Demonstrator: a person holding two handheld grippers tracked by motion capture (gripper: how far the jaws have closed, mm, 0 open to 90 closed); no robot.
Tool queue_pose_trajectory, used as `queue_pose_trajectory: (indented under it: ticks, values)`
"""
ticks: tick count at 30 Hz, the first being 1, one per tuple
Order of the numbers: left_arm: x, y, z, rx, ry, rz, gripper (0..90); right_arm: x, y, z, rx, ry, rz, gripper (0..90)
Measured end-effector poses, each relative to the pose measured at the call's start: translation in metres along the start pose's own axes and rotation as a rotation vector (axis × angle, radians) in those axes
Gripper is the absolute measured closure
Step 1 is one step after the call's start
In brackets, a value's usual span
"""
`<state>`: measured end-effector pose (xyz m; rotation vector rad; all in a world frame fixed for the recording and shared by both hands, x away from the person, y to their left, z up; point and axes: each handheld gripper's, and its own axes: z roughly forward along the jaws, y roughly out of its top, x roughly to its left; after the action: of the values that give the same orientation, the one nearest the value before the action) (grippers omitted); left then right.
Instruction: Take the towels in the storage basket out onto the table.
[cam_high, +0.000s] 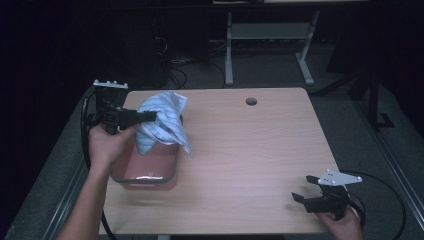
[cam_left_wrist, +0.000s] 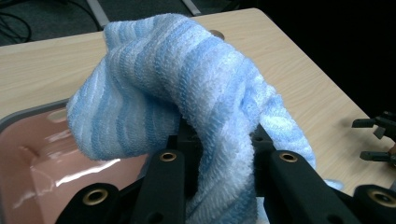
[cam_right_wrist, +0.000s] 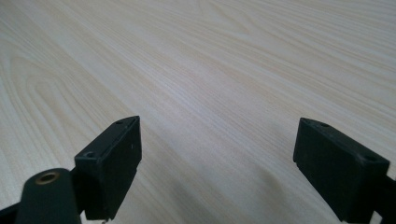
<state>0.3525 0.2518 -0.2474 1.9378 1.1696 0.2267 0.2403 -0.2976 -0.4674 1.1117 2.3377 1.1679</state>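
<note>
A blue and white striped towel (cam_high: 164, 121) hangs bunched above a pink tub (cam_high: 145, 170) with a grey rim at the table's left. My left gripper (cam_high: 150, 117) is shut on the towel (cam_left_wrist: 187, 98), which bulges up between its two black jaws and drapes over them. The tub (cam_left_wrist: 28, 154) lies just below, its inside glossy. Near the table's front right corner my right gripper (cam_high: 304, 189) stands open, and it shows far off in the left gripper view (cam_left_wrist: 371, 140). In its own view my right gripper (cam_right_wrist: 217, 163) has bare wood between its jaws.
The light wooden table (cam_high: 250, 150) has a round cable hole (cam_high: 251, 101) near its far edge. Beyond the table stand the white legs of another desk (cam_high: 229, 50) and loose cables on a dark floor.
</note>
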Motion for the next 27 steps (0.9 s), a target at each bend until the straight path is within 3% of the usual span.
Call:
queue_pose_trajectory:
  ticks: [27]
  values:
    - [-0.041, 0.016, 0.058, 0.072, -0.074, 0.071, 73.5, 0.0, 0.001, -0.004, -0.02, -0.017, -0.012, 14.8]
